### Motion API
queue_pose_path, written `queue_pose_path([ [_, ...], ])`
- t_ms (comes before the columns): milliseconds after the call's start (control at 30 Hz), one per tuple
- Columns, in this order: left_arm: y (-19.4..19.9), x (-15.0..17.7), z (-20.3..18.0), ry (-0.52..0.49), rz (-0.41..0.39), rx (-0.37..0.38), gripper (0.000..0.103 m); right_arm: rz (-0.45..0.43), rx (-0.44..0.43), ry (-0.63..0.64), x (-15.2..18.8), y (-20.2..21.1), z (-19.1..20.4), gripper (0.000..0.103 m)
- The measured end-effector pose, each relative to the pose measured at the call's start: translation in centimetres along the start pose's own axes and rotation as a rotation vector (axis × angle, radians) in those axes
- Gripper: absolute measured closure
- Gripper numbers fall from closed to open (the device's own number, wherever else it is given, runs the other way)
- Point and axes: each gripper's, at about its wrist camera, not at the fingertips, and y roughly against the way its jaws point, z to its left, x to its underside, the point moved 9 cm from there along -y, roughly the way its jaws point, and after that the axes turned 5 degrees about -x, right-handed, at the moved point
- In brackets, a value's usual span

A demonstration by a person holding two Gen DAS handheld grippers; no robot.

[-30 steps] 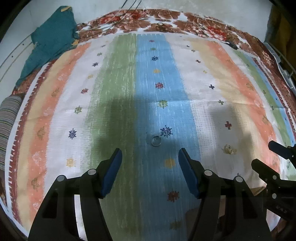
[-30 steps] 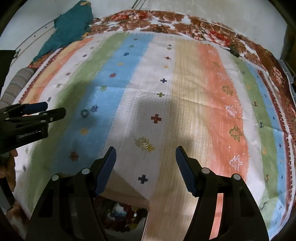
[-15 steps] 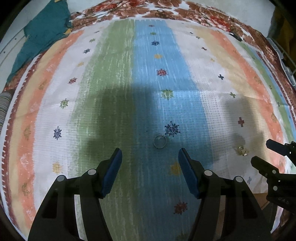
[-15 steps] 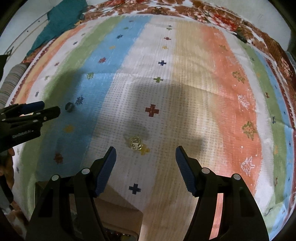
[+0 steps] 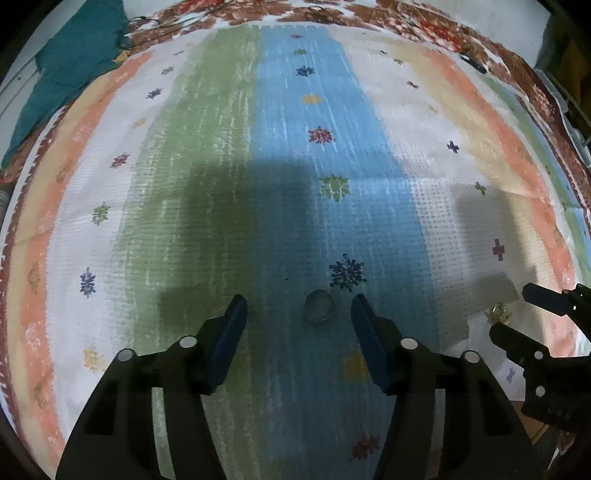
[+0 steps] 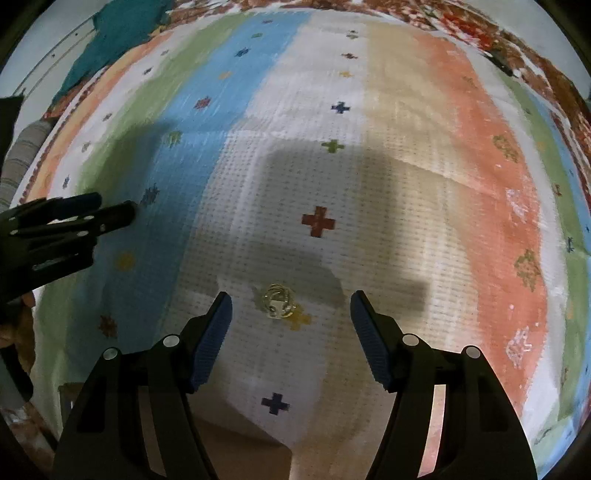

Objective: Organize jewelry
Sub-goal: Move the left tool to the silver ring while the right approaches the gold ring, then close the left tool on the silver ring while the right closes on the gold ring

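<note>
A plain silver ring (image 5: pixel 318 307) lies on the blue stripe of the striped cloth (image 5: pixel 221 147). My left gripper (image 5: pixel 298 310) is open, low over the cloth, with the ring between its blue pads, nearer the right one. A gold ornate ring (image 6: pixel 277 305) lies on the white stripe. My right gripper (image 6: pixel 291 308) is open and the gold ring sits between its fingertips, a little left of centre. The gold ring also shows in the left wrist view (image 5: pixel 499 313), between the right gripper's fingers (image 5: pixel 517 341). The left gripper's fingers (image 6: pixel 110 218) show at the left edge of the right wrist view.
A teal cloth (image 5: pixel 74 62) lies at the far left edge of the bed. A floral brown border (image 5: pixel 424 22) runs along the far side. A small dark object (image 5: pixel 472 64) lies far right. A brown box edge (image 6: pixel 236 432) shows under the right gripper.
Both grippers have moved forward and down toward the cloth. Each ring, ahead of the fingertips before, now lies between them. Both stay open.
</note>
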Motion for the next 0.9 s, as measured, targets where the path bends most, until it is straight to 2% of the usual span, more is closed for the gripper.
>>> queue_pose_path([
  [67,-0.3,0.0,-0.1,-0.010,0.001,-0.005,0.053,0.013,0.005,0.004,0.0,-0.3,-0.1,0.051],
  [167,-0.4,-0.1,-0.1,0.007,-0.004,0.015,0.055,0.019,0.007,0.017,0.0,-0.5,0.0,0.057],
  [233,-0.5,-0.3,0.1,0.015,-0.005,0.004,0.067,0.020,0.017,0.023,-0.1,-0.6,0.0,0.064],
  [267,-0.5,-0.3,0.2,0.013,-0.006,-0.006,0.078,0.020,0.018,0.025,-0.1,-0.6,0.0,0.068],
  [300,-0.5,-0.2,0.2,0.010,-0.006,-0.009,0.085,0.019,0.020,0.030,-0.1,-0.6,0.0,0.070],
  [433,-0.4,0.0,-0.1,-0.020,-0.012,-0.018,0.085,0.020,0.014,0.045,-0.1,-0.6,0.4,0.085],
  [700,0.0,0.2,-0.6,-0.047,-0.021,-0.031,0.085,0.006,0.010,0.062,-0.3,-0.4,0.9,0.086],
  [900,1.3,0.4,-1.0,-0.061,-0.042,-0.035,0.085,-0.024,0.012,0.080,0.0,1.3,1.2,0.086],
])
